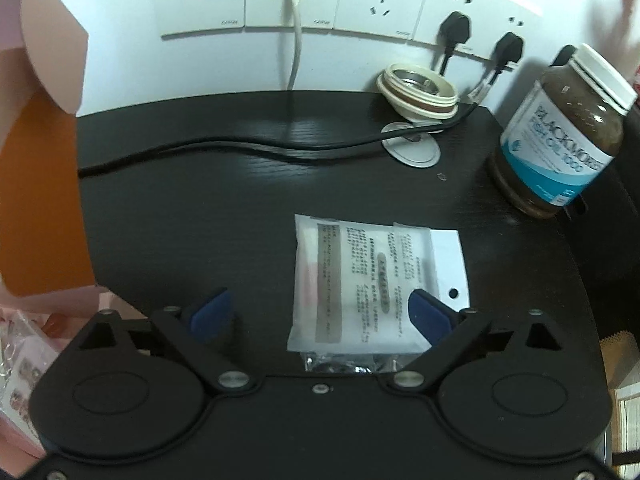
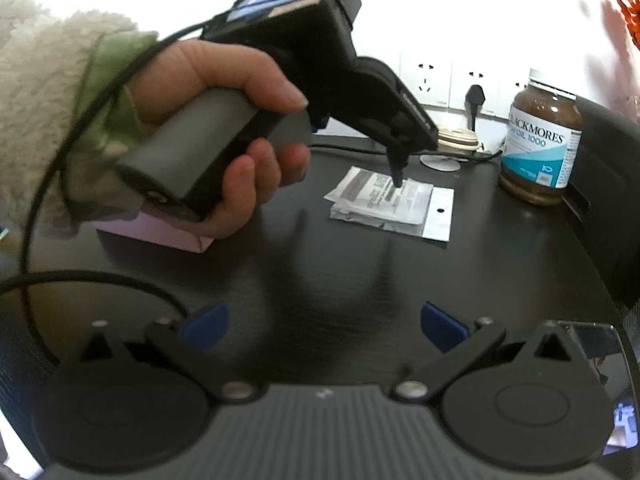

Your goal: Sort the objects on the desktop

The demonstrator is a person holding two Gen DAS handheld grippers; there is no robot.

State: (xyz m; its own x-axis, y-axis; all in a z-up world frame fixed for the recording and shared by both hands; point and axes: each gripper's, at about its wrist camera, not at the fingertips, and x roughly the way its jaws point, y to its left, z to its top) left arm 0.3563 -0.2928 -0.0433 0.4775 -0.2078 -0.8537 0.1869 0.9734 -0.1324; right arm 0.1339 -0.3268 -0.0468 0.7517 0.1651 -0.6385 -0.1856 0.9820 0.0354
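While our left tongs [image 1: 322, 312] tip steeply down over the black table [image 1: 200, 216], the white printed sachet [image 1: 360, 288] lies flat right under them, a shade to the right of the midline. Its long axis runs away from us toward the wall, so the spread tongs straddle it across the short side. The right blue pad [image 1: 430, 314] is already over the sachet's right edge, while the left pad [image 1: 210, 314] stands off over bare table, apart from the packet. Nothing is pinched yet; we see the pads wide and free of the paper. From the right wrist view, a fingertip [image 2: 398, 176] of those left tongs looks almost down on the sachet [image 2: 390, 204], though we can't tell whether it touches.

Our left hand [image 2: 236, 120] wraps the grey handle, wrist cocked, nose pointing well down. That's clearly the nearer hand. Our right tongs [image 2: 324, 326] hang back at the near side of the table, spread too, empty, well apart from the packet.

Over by the wall the Blackmores fish oil bottle [image 1: 560, 132] stands clear to the right, a pink box [image 1: 48, 32] to the left. We reckon a small shift right centres the sachet before closing.
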